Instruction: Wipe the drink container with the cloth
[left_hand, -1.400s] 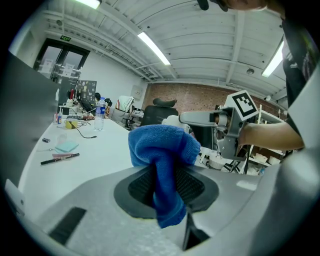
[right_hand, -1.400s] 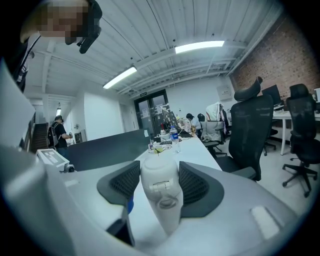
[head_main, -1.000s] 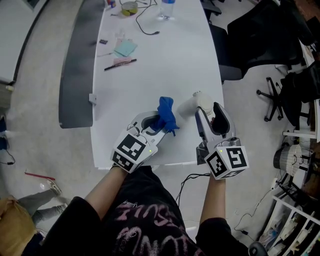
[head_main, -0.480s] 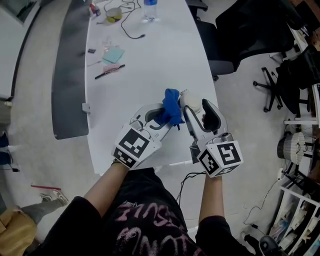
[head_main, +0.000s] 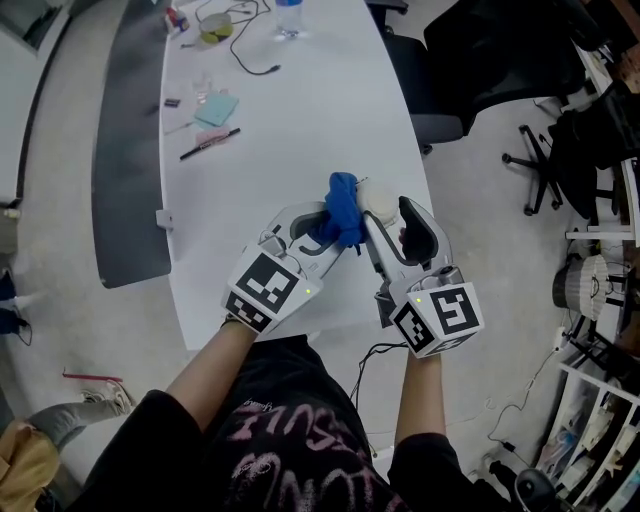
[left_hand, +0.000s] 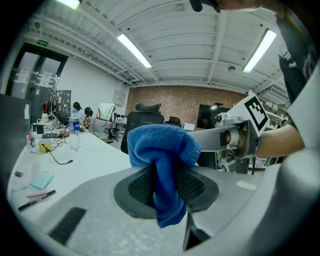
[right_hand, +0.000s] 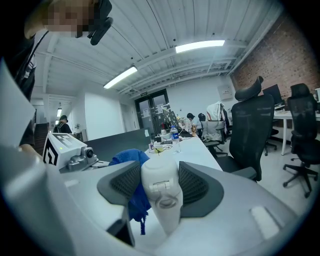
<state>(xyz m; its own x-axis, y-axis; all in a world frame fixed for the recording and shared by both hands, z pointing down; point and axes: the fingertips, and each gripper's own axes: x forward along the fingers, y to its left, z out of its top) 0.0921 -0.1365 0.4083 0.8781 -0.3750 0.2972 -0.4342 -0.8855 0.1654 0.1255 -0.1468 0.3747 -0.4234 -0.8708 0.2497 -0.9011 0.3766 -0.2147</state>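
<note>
A white drink container (head_main: 379, 200) (right_hand: 161, 191) is held above the white table (head_main: 290, 130), and my right gripper (head_main: 386, 214) (right_hand: 160, 184) is shut on it. Its lid end points away from me. A blue cloth (head_main: 342, 210) (left_hand: 161, 165) is bunched between the jaws of my left gripper (head_main: 322, 222) (left_hand: 162, 186), which is shut on it. In the head view the cloth presses against the container's left side. The right gripper view shows the cloth (right_hand: 131, 170) just left of the container.
At the table's far end lie a water bottle (head_main: 287, 18), a black cable (head_main: 245, 60), a teal notepad (head_main: 216, 109) and a pen (head_main: 208, 144). Black office chairs (head_main: 480, 60) stand to the right. A dark bench (head_main: 125, 170) runs along the table's left side.
Both grippers came together: the cloth, apart from the container a second ago, now touches its left side. Both have risen slightly toward the table's middle.
</note>
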